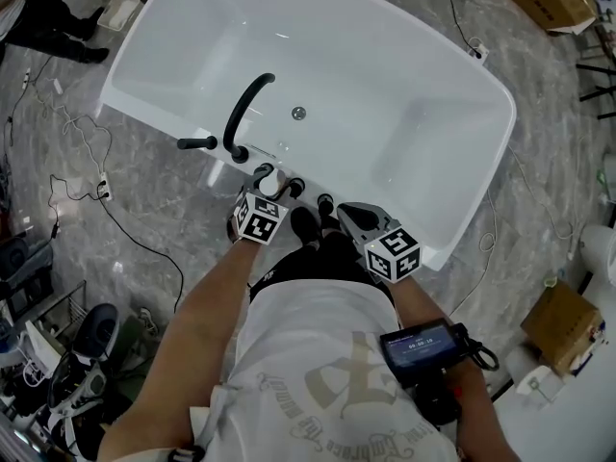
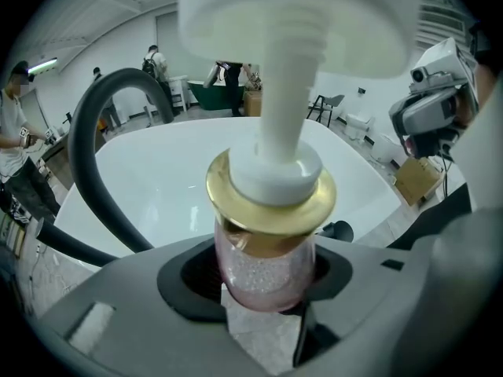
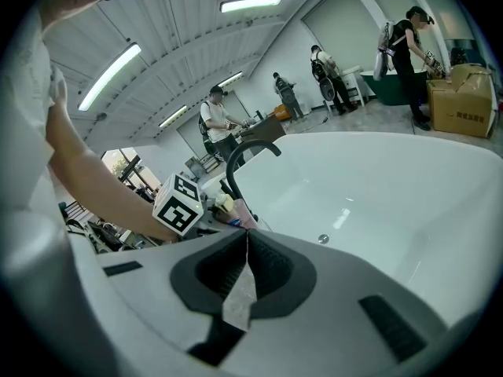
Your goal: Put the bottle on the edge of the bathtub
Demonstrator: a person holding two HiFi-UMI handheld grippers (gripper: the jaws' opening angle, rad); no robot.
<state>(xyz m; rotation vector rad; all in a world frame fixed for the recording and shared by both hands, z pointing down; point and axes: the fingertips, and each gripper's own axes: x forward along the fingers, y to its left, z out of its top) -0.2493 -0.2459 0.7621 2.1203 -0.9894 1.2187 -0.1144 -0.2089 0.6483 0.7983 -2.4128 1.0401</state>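
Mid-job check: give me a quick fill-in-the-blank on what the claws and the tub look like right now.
The left claw grips a bottle with a ___ collar.
The right claw is shut and holds ___.
The curved faucet on the bathtub rim is coloured ___.
Missing words: gold; nothing; black.

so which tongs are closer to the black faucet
Left. The left tongs grip the bottle right beside the faucet base, at the tub edge. The right tongs, shut and empty, are farther along that edge, past the left ones.
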